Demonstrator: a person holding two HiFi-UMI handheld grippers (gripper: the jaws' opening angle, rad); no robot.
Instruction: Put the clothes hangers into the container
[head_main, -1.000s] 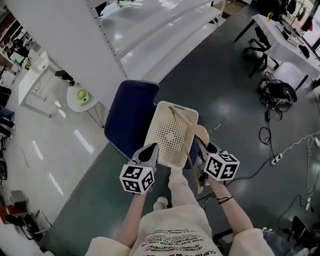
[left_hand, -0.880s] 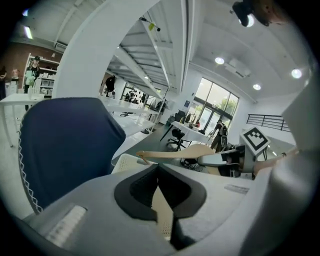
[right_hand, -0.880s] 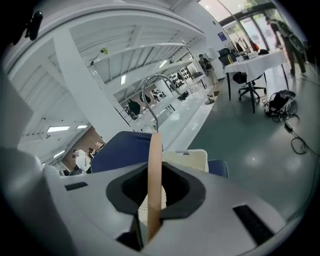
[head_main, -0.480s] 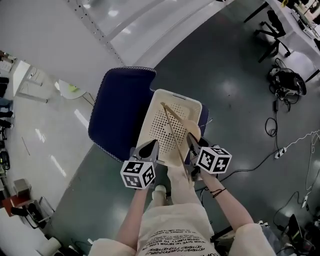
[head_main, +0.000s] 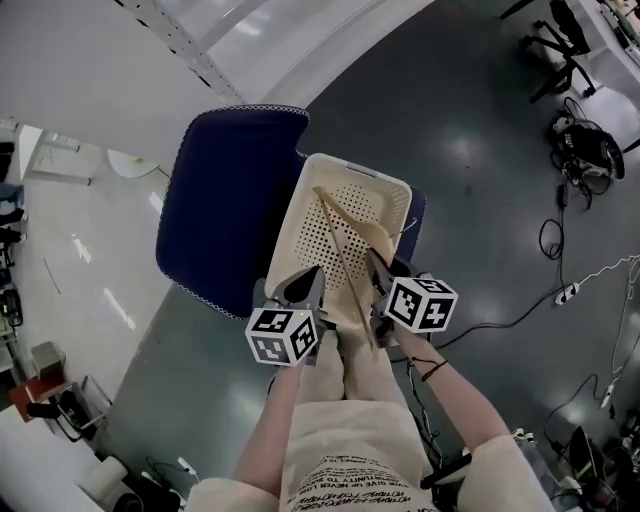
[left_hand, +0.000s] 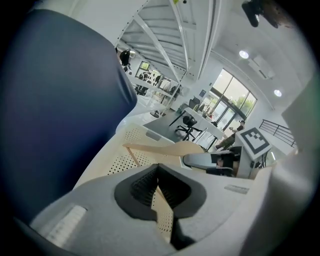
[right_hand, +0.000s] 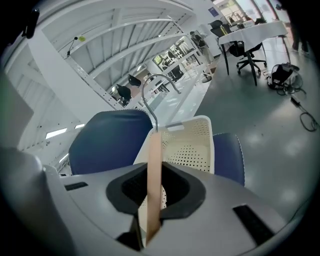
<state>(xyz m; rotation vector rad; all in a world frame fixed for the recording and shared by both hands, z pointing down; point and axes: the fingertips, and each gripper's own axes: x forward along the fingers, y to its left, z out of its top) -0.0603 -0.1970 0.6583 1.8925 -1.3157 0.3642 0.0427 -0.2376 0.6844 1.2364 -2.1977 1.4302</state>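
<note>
My right gripper (head_main: 378, 268) is clamped on the wooden clothes hanger (head_main: 345, 262). In the right gripper view the flat wood stands on edge between the pads, and its wire hook curls up beyond them. From that grip the hanger's long axis runs away from me, slantwise over the opening of the cream perforated basket (head_main: 290, 240), towards the basket's far left corner. Its near end reaches back past the basket's near rim, over my leg. I cannot tell whether any part of it touches the basket's floor.

My left gripper (head_main: 303, 287) has its pads together on nothing. It sits at the basket's near rim, just left of the hanger, so the right one is the hand that matters here. I judge that the coming move depends on this slant: the near end has to clear the basket's near rim before the hanger can drop inside.

The basket rests on a navy blue chair (head_main: 225, 200).

Neither the basket nor the hanger shows a brand. The gripper cubes carry only black-and-white square markers. My shirt has printed lines, too small to read.
</note>
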